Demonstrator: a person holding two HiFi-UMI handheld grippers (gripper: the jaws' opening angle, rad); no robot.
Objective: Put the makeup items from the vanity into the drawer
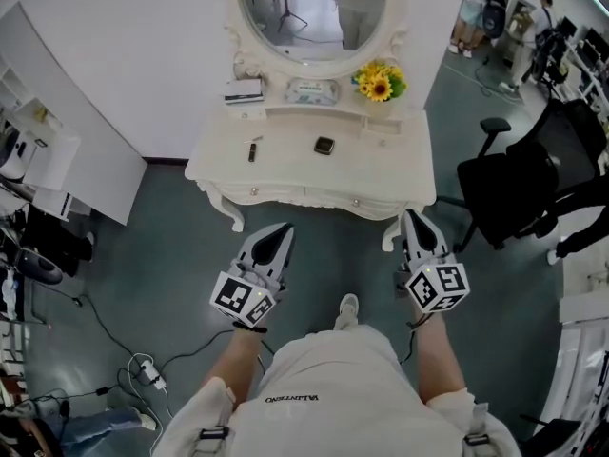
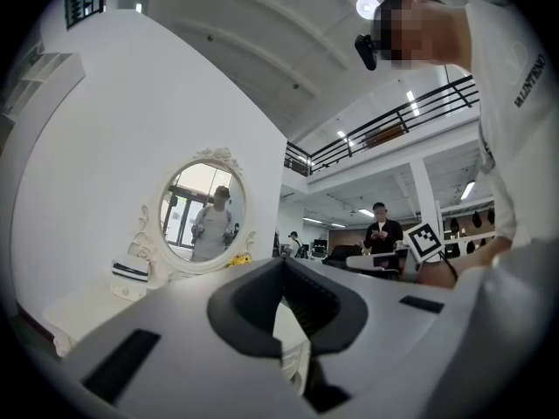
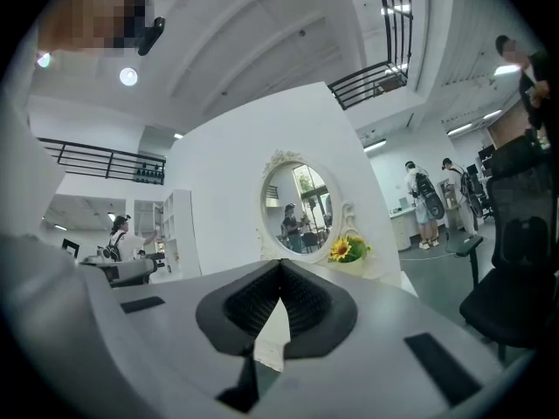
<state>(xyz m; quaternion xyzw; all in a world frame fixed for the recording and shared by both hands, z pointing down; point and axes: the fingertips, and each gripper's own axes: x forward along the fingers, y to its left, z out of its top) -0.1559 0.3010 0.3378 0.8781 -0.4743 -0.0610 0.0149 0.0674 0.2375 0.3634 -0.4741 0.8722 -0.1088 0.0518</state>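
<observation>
Makeup items lie on the white vanity (image 1: 219, 165) top, well apart from both grippers: a slim dark stick (image 1: 252, 150) toward the left and a small dark square compact (image 1: 324, 145) near the middle, with bare tabletop between them. At the far left of the head view a white shelf unit (image 1: 38, 150) stands by the wall, and a power strip (image 1: 147, 371) lies on the grey floor. On the vanity's raised back ledge, from left, sit a flat dark-and-white box (image 1: 244, 90), a tissue pack (image 1: 312, 90) and a bunch of sunflowers (image 1: 381, 82), all below the oval mirror (image 1: 312, 8). 2 drawer fronts (image 1: 304, 196) with small knobs sit flush under the top. The left gripper (image 1: 284, 228) points level at the vanity from just short of its front left leg, jaws pressed together with nothing between them. The right gripper (image 1: 410, 214) is beside the front right leg, its jaws likewise pressed together and empty. A black office chair (image 1: 519, 193) stands to the right of the vanity
</observation>
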